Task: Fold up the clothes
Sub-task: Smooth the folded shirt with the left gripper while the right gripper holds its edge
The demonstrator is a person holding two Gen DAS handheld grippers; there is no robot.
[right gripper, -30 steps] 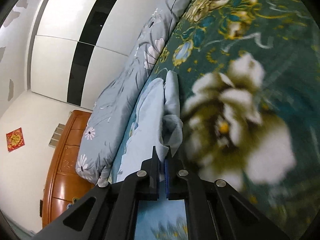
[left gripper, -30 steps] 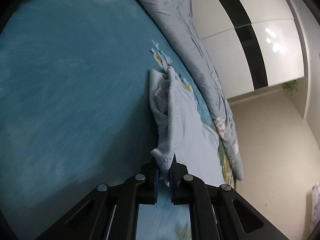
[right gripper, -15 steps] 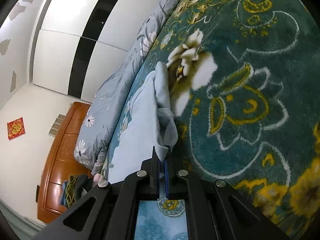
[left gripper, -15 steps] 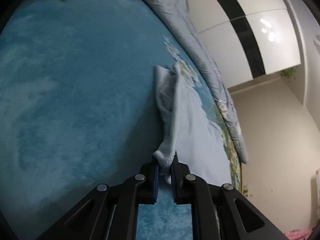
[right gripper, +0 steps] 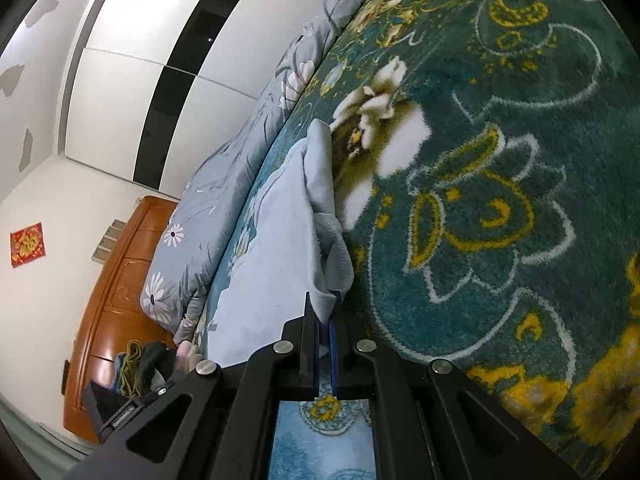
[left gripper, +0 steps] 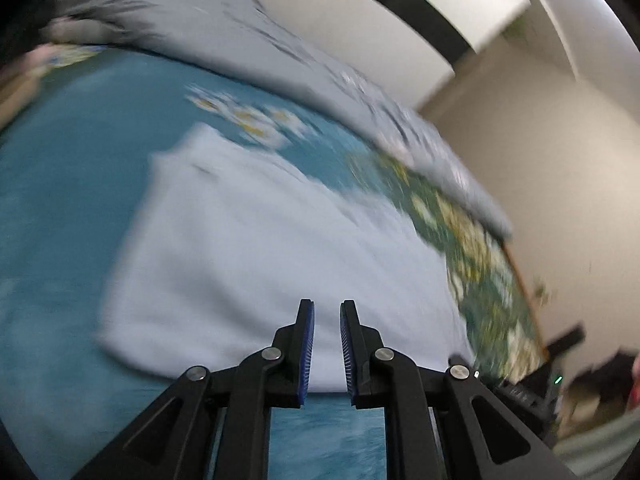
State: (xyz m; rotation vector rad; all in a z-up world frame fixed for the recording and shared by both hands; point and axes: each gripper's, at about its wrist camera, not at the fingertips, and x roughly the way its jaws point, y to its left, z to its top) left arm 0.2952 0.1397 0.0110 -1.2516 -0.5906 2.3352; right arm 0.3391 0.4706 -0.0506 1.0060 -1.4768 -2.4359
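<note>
In the left wrist view, which is blurred by motion, a teal floral blanket (left gripper: 60,208) is seen spread across the left and middle of the frame. On it a pale blue garment (left gripper: 256,256) is laid flat, its near edge reaching to the fingers. The left gripper (left gripper: 327,312) is seen at the near bottom centre with a narrow gap between its blue-padded fingers; nothing is held between them, and the garment lies beyond and beneath the tips. Along the far side of the blanket a grey flowered duvet (left gripper: 224,28) is bunched, and behind it, to the right, a white and black wardrobe front (left gripper: 400,12) and a cream wall (left gripper: 560,160) are visible.

In the right wrist view, a wooden bed frame (right gripper: 116,288) is seen at the near left, with the grey flowered duvet (right gripper: 224,184) lying along it. Just right of the duvet the pale blue garment (right gripper: 272,248) is stretched from far to near, its right edge folded up in a ridge. The right gripper (right gripper: 323,304) is closed on a corner of that fabric, which is pinched between the two pads. To the right, the teal blanket (right gripper: 500,200) with its yellow and white flower pattern fills the rest of the frame.
</note>
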